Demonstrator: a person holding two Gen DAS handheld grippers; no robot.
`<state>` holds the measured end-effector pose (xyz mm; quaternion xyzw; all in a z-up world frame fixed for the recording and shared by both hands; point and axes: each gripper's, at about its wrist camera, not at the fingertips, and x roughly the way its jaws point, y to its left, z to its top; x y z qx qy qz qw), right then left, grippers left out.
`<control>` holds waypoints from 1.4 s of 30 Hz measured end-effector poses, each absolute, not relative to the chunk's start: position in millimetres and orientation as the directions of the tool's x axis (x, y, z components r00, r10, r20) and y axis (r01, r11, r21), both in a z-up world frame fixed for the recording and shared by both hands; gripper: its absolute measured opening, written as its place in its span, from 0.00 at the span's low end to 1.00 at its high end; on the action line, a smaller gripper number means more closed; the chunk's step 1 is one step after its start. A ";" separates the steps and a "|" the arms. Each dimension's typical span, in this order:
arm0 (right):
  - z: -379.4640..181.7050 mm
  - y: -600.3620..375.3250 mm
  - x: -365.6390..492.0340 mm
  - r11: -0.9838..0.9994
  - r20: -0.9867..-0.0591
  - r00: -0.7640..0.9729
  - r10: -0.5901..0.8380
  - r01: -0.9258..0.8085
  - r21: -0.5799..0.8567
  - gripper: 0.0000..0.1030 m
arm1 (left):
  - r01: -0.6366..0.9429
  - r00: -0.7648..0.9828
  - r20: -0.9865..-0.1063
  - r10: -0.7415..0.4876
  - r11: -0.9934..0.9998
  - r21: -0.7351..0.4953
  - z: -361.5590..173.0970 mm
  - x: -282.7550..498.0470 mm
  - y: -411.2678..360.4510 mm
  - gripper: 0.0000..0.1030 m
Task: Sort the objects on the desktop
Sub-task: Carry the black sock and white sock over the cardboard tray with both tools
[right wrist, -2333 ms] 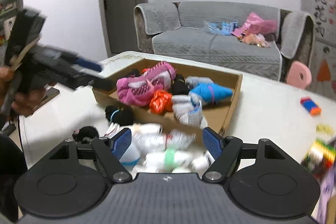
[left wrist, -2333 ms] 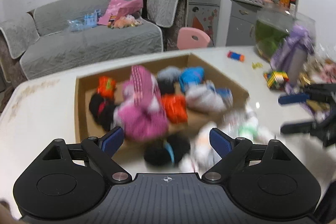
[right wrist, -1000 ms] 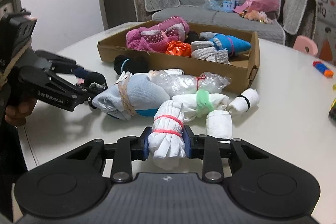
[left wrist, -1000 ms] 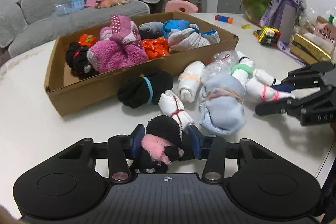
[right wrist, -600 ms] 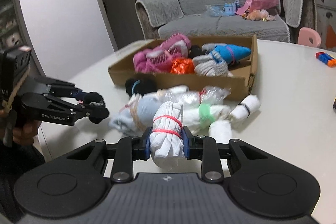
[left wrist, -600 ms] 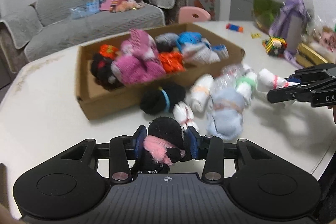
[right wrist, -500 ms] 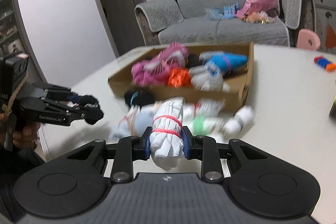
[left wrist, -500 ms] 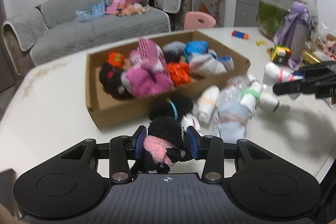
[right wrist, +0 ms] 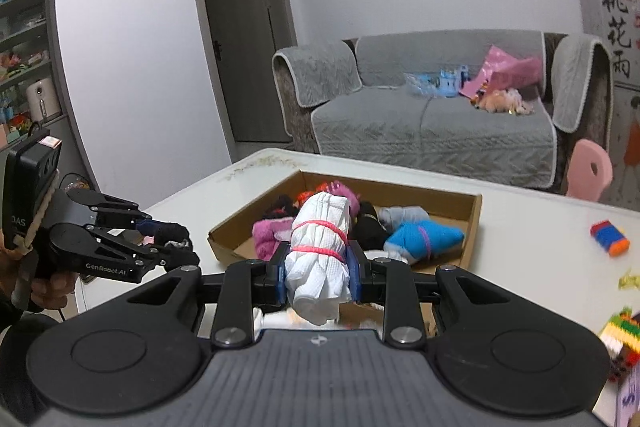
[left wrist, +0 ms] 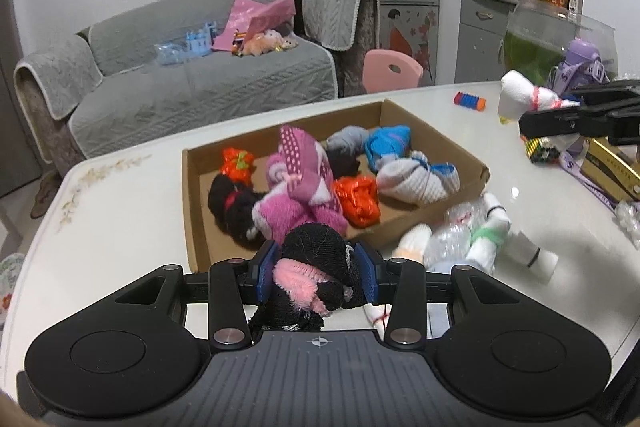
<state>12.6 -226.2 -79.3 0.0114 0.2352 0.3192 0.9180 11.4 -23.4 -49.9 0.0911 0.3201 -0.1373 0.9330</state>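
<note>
My left gripper (left wrist: 316,269) is shut on a black sock bundle with a pink band (left wrist: 316,263), held above the table just in front of the cardboard box (left wrist: 196,211). My right gripper (right wrist: 318,269) is shut on a white sock roll tied with a red band (right wrist: 320,239), raised above the box's near edge (right wrist: 474,223). The box holds several rolled socks: pink (left wrist: 296,187), orange (left wrist: 358,197), blue (left wrist: 386,145), black. The left gripper also shows in the right wrist view (right wrist: 176,243); the right gripper and its white roll show in the left wrist view (left wrist: 520,97).
Several white and bagged sock rolls (left wrist: 476,231) lie on the white table right of the box. A small toy block (left wrist: 469,100), a brick toy (right wrist: 620,337), a bottle (left wrist: 584,63) and boxes stand at the table's right. A grey sofa (left wrist: 200,83) is behind.
Both grippers have risen from the table with their sock bundles and moved toward the box. The loose pile now lies lower and farther off in both views.
</note>
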 end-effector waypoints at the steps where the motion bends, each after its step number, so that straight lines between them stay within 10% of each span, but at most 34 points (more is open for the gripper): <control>1: -79.8 -225.7 15.2 0.796 -0.426 0.685 0.591 -0.581 0.169 0.25 | 0.315 0.758 -0.621 -0.200 0.946 0.080 -48.6 13.7 -23.5 0.48; 42: -88.5 -204.5 90.9 0.839 -0.546 0.684 0.483 -0.540 0.066 0.25 | 0.286 0.722 -0.673 -0.162 0.955 0.077 -45.3 145.8 -18.9 0.48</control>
